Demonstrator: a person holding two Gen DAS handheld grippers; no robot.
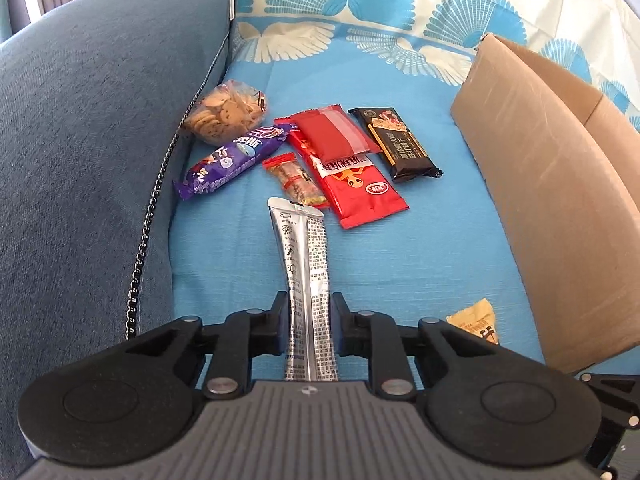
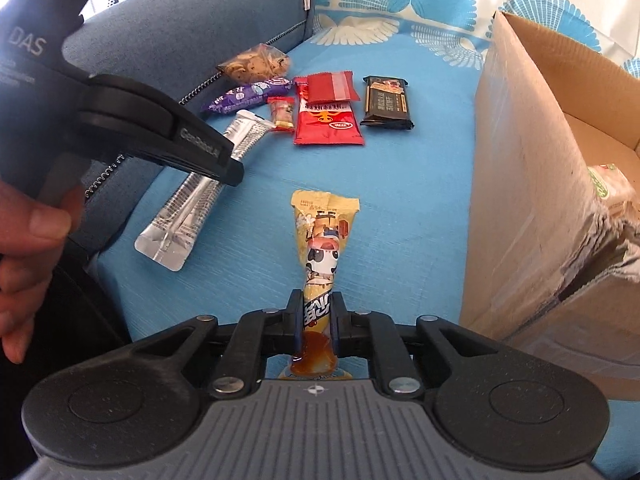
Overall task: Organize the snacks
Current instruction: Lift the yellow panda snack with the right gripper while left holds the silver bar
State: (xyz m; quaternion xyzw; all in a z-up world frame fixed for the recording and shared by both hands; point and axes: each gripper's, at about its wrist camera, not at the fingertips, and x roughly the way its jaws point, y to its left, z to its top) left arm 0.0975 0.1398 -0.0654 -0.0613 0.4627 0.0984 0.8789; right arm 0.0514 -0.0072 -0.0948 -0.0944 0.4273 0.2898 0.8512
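Note:
A long silver packet (image 1: pixel 304 248) lies lengthwise on the blue sofa cover, and my left gripper (image 1: pixel 310 320) is shut on its near part, pads against both edges. The right wrist view shows the same silver packet (image 2: pixel 180 220) under the left gripper (image 2: pixel 228 168). My right gripper (image 2: pixel 316 312) is shut on a yellow cartoon snack packet (image 2: pixel 324 240), which is pinched narrow at the pads. Its corner (image 1: pixel 476 320) shows in the left wrist view. An open cardboard box (image 2: pixel 520 160) stands right of both grippers.
Farther back lie a cookie bag (image 1: pixel 228 112), a purple packet (image 1: pixel 236 160), a small candy (image 1: pixel 296 180), red packets (image 1: pixel 352 184) and a black bar (image 1: pixel 396 144). The blue armrest (image 1: pixel 80 160) rises on the left. A person's hand (image 2: pixel 24 240) holds the left gripper.

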